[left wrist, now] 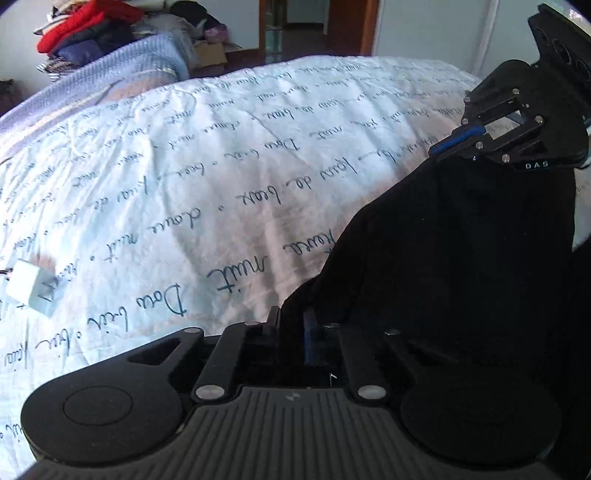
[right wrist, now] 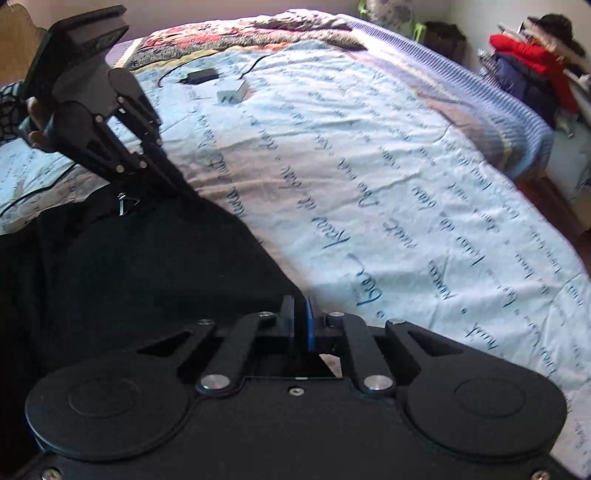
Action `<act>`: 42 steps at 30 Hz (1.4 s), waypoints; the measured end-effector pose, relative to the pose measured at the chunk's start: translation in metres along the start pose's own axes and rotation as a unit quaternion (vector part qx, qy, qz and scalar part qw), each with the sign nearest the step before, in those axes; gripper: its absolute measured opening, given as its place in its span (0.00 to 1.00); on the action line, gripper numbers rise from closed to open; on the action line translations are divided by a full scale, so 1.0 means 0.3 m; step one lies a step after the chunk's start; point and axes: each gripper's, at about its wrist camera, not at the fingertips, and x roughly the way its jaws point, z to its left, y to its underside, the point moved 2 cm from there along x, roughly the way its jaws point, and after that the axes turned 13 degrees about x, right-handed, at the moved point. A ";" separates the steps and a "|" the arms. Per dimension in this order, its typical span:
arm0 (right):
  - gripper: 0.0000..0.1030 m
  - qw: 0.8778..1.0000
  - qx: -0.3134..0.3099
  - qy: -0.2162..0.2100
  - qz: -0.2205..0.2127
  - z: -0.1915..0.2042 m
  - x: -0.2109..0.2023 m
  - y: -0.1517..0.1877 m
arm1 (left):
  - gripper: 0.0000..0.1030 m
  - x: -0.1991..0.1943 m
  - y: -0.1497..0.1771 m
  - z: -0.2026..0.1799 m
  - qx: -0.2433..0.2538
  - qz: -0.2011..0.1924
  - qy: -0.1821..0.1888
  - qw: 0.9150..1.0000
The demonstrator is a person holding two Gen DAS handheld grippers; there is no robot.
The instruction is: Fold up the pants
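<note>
Bedroom, pale blue bedspread (left wrist: 229,155) with dark cursive writing printed across it, covering most of both views. Clothes pile (left wrist: 79,31) with a red item on top sits past the far edge of the bed, next to a doorway (left wrist: 295,22). A white charger block (left wrist: 31,290) lies on the spread at the left of your left wrist view; the right wrist view shows it near a black power brick (right wrist: 201,75) with cable, up toward a floral blanket (right wrist: 236,44) at the bed's end.

The black pants (left wrist: 443,258) are stretched between your two grippers, raised off the bedspread along the top edge, with the rest draping down toward you on the near side.

Your left gripper (left wrist: 291,325) has its jaws clamped together with black fabric pinched between them. Your right gripper (right wrist: 300,325) is likewise clenched on the fabric edge, blue pad tight against the other finger. In the left wrist view your right gripper sits at upper right, holding the far corner of the cloth.
</note>
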 end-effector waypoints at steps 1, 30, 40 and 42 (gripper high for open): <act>0.05 0.999 -0.015 0.033 -0.016 0.027 -0.005 -0.001 | 0.14 -0.017 -0.009 0.001 -0.004 -0.013 -0.026 1.000; 0.54 0.957 -0.211 0.160 -0.120 0.742 -0.445 0.649 | 0.14 -0.467 0.460 -0.705 0.081 -0.051 -0.199 0.975; 0.04 0.971 -0.137 0.149 -0.124 0.701 -0.336 0.552 | 0.14 -0.472 0.445 -0.689 0.061 -0.061 -0.215 0.973; 0.04 0.972 -0.134 0.142 -0.128 0.726 -0.372 0.551 | 0.14 -0.488 0.467 -0.688 0.059 -0.060 -0.221 0.972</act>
